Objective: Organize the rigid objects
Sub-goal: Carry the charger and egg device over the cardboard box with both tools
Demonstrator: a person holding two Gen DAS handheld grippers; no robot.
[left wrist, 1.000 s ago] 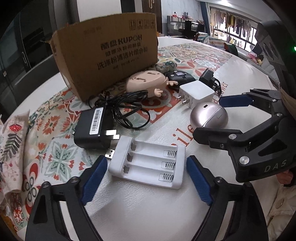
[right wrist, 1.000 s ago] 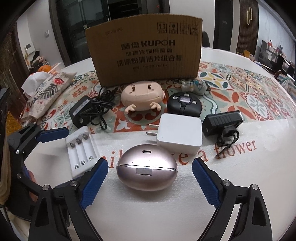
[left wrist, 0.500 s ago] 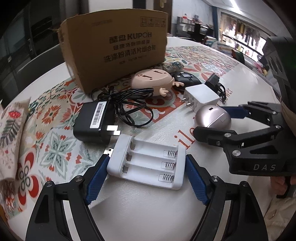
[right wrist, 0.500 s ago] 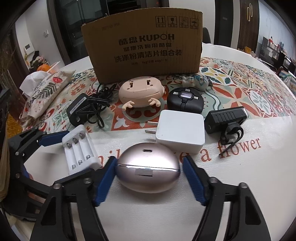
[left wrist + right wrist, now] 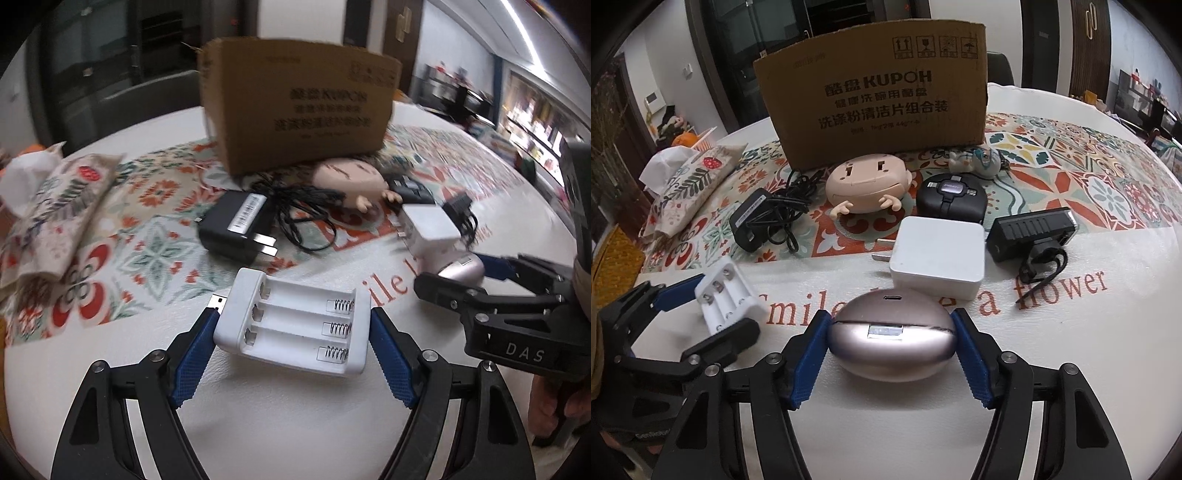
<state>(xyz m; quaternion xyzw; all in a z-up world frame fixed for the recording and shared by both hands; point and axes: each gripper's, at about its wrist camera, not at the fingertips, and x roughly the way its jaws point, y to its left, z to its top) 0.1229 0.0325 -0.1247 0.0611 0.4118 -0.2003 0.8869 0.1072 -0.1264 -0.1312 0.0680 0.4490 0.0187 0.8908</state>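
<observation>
Left gripper [image 5: 291,354] low over desk [image 5: 295,424], blue fingers [image 5: 194,354] pressed to both ends of white battery charger [image 5: 295,326]; charger gripped, tilted, near edge raised off the white surface, USB plug poking out past the left finger. Three empty slots, springs toward the right finger. Right gripper [image 5: 892,360] closed on rose-metallic oval case [image 5: 892,339], blue pads touching its left and right sides; case near the desk front, on the printed lettering, whether lifted or resting cannot tell. Same case visible from left wrist view [image 5: 461,267], held between the other gripper's black arms [image 5: 509,314]. Just behind case: white plug adapter [image 5: 938,254], prongs pointing left. Right of adapter: black light with strap [image 5: 1032,230]. Behind adapter: black round gadget [image 5: 951,195]; left of that, pink doll head [image 5: 868,182] with small hands forward. Farther left: black power brick [image 5: 750,219] with tangled cable [image 5: 792,206]. Behind everything: cardboard box [image 5: 871,92], upright, printed text facing forward. Small white figurine [image 5: 975,160] near box's right corner. Floral tissue pouch [image 5: 690,184] at far left on patterned cloth [image 5: 1071,166].
</observation>
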